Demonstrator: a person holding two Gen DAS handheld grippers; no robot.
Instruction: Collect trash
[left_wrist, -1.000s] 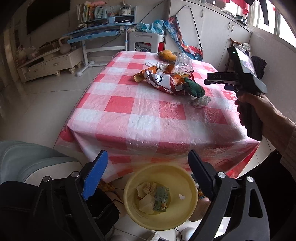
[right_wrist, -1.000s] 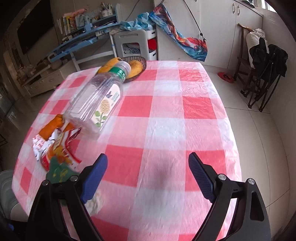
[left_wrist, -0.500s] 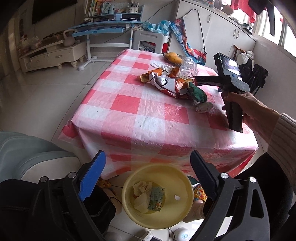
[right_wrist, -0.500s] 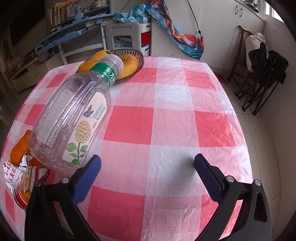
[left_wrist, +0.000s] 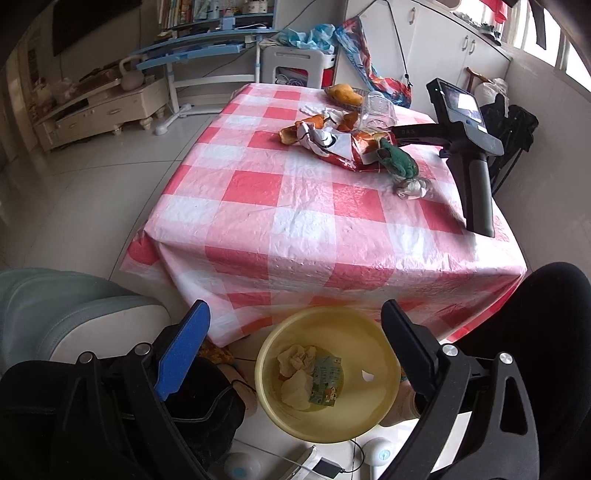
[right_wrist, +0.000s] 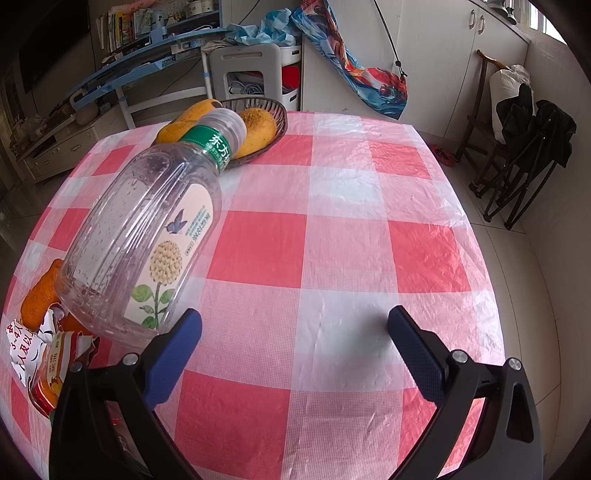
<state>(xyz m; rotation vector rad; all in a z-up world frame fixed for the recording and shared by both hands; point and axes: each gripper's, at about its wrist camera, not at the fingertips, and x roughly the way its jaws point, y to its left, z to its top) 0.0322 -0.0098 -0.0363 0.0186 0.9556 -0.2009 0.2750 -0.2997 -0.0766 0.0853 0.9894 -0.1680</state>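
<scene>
An empty clear plastic bottle (right_wrist: 147, 236) with a green neck band lies on the red-and-white checked table (right_wrist: 332, 258), just ahead and left of my open right gripper (right_wrist: 295, 339). Snack wrappers (right_wrist: 40, 354) and orange peel (right_wrist: 40, 295) lie left of it. In the left wrist view the trash pile (left_wrist: 332, 140), a green wrapper (left_wrist: 399, 160) and a crumpled tissue (left_wrist: 412, 188) lie on the table beside the right gripper's handle (left_wrist: 476, 184). My left gripper (left_wrist: 295, 350) is open and empty above a yellow bin (left_wrist: 328, 376) holding tissues and a small carton.
A dark basket of yellow fruit (right_wrist: 251, 129) stands at the table's far edge. A grey-green seat (left_wrist: 62, 306) is left of the bin. Folded dark chairs (right_wrist: 524, 155) stand by the right wall. A white stool (right_wrist: 251, 74) and blue desk (right_wrist: 147, 48) are behind the table.
My right gripper has moved closer to the bottle, which now looms larger at its left finger. The left gripper has stayed over the yellow bin, rising slightly.
</scene>
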